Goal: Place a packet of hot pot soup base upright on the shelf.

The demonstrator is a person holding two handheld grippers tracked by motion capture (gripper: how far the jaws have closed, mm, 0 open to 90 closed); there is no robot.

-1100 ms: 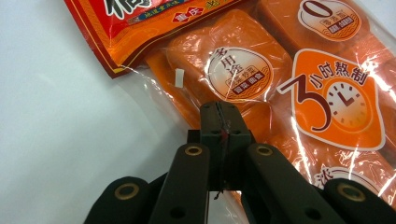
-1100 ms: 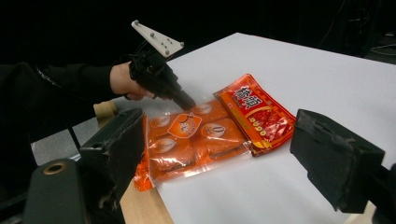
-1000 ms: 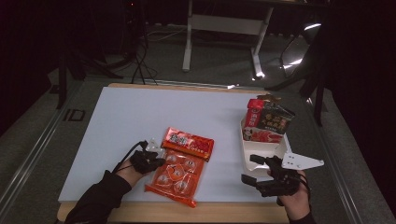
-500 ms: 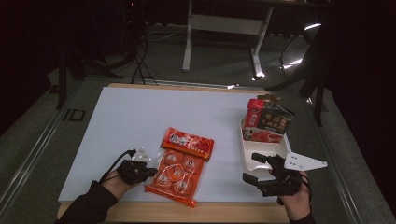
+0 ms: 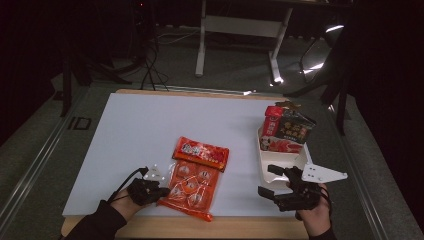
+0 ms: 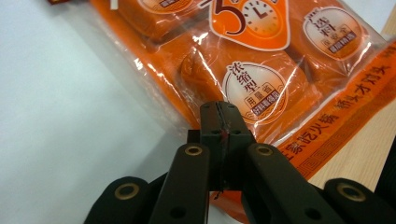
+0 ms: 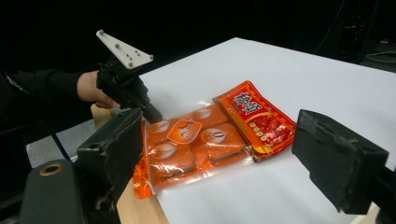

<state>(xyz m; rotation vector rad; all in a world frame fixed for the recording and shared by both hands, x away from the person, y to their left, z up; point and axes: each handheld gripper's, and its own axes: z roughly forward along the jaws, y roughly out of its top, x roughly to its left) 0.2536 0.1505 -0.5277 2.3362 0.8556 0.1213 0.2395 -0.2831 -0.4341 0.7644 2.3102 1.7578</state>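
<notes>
While clamped on the orange pack's (image 5: 191, 186) edge with left fingers (image 6: 219, 122), yet to lift; right fingers (image 7: 327, 154) spread, idle.

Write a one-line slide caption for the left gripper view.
Left gripper, fingers closed together, at the clear plastic edge of the orange multi-pack snack bag on the white table.

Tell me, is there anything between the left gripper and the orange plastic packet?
Nothing visible. The left gripper has its fingers closed at the near edge of the orange plastic packet, which lies flat on the white table.
</notes>
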